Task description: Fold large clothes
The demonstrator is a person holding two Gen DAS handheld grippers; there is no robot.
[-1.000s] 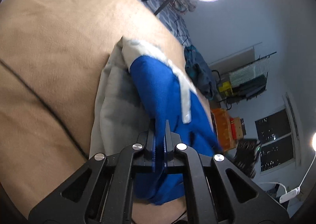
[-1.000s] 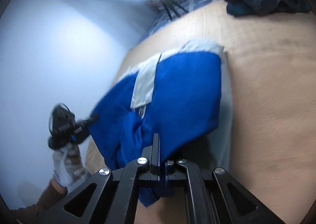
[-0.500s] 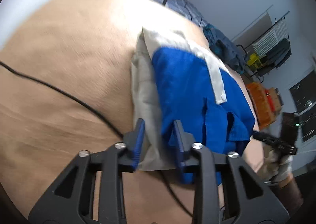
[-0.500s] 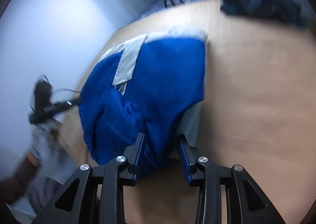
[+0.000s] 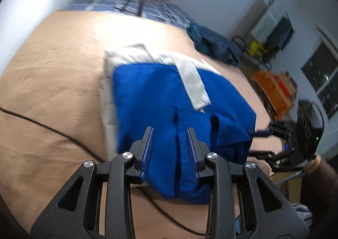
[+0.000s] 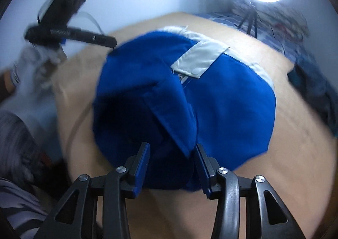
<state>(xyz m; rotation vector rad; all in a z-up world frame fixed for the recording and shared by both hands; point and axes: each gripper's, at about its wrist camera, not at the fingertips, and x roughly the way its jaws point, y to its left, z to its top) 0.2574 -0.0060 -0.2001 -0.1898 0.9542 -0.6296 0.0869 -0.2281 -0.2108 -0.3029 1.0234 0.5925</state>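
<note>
Both my left gripper (image 5: 170, 146) and right gripper (image 6: 172, 162) now stand wide, having released the blue garment (image 5: 169, 99) a second ago. It lies folded on the tan bed (image 5: 52, 74); this fold appears complete.

Both the left gripper (image 5: 170, 144) and right gripper (image 6: 172, 160), clamped on the blue garment (image 5: 169, 99) a second ago, have let go; it now lies folded on the bed (image 5: 52, 66)

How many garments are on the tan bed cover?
2: the folded blue-and-grey garment mid-cover under both open grippers, and a dark crumpled garment at the far edge. More may be hidden.
</note>
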